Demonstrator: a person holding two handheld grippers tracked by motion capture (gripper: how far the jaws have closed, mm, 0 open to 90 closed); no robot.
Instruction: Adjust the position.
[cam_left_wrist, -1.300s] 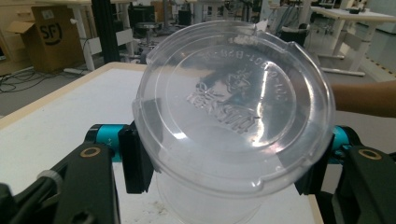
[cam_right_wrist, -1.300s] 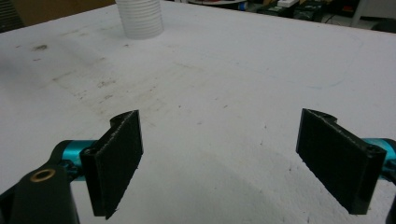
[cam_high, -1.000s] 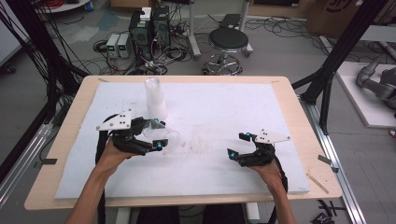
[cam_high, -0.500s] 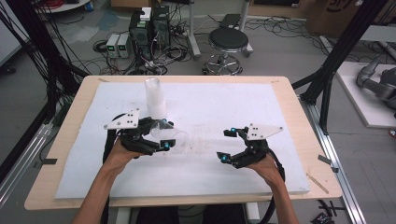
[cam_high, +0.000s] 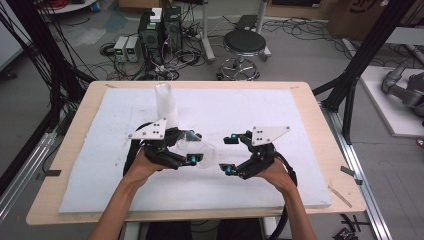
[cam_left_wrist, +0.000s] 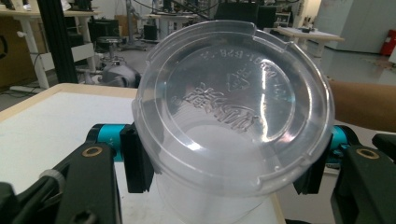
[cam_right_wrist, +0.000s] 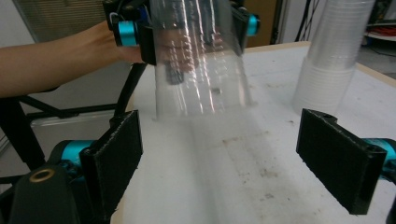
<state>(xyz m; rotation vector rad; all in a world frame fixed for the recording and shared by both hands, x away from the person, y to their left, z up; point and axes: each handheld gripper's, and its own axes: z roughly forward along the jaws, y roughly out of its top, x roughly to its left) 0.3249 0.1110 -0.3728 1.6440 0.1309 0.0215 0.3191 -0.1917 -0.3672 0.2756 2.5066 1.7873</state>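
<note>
High view: wide bare counter (cam_high: 300, 115) around both hands, cup stack (cam_high: 166, 104) behind. Left tongs (cam_high: 192, 148) clamp a clear cup (cam_high: 196, 150), held sideways mid-counter. Right gripper view: right tongs (cam_right_wrist: 219, 158) gape empty, aimed at it.
</note>
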